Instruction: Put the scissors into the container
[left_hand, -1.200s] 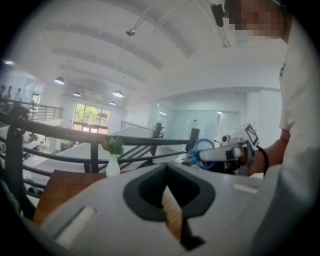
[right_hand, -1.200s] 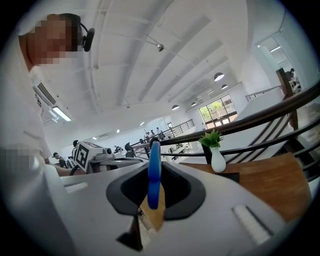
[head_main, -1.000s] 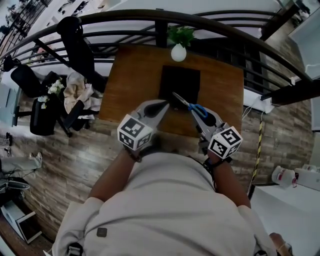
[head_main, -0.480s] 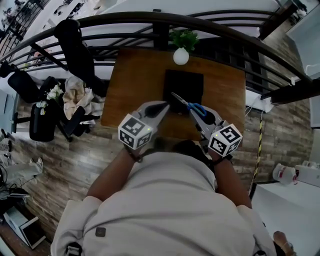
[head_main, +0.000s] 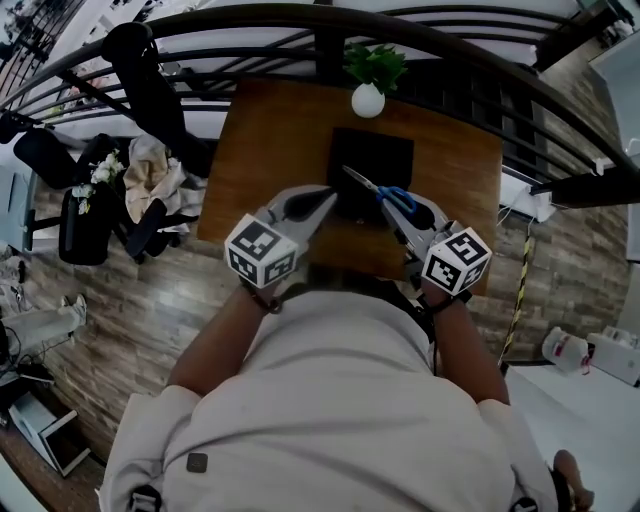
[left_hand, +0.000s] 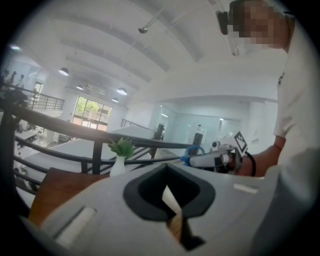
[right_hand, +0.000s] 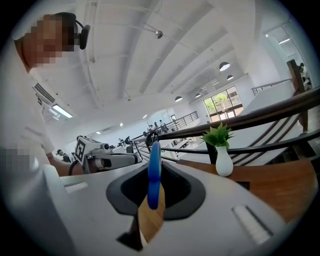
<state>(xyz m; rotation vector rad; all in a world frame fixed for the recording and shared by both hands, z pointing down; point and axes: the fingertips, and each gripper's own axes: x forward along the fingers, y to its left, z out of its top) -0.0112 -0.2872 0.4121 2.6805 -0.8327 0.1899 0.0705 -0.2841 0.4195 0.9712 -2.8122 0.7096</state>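
Right gripper (head_main: 393, 213), centre-right in the head view, is clamped on the blue handle of the scissors (head_main: 383, 191). Their blades slant up-left over the near part of the black container (head_main: 388, 152). Left gripper (head_main: 325, 197), just left of it, has its jaws together with nothing between them, its tip by the container's near left edge. Farther up, the wooden table (head_main: 270, 140) carries a white vase (head_main: 368, 101) with a green plant, just before the dark railing (head_main: 250, 35).

The head camera is looking steeply down from above the person, with the vase (head_main: 368, 100) at the table's (head_main: 270, 150) far edge. Cameras riding the left gripper (head_main: 328, 195) and right gripper (head_main: 392, 208) are facing nearly level toward that vase (left_hand: 118, 165) (right_hand: 224, 161), which all views are sharing.
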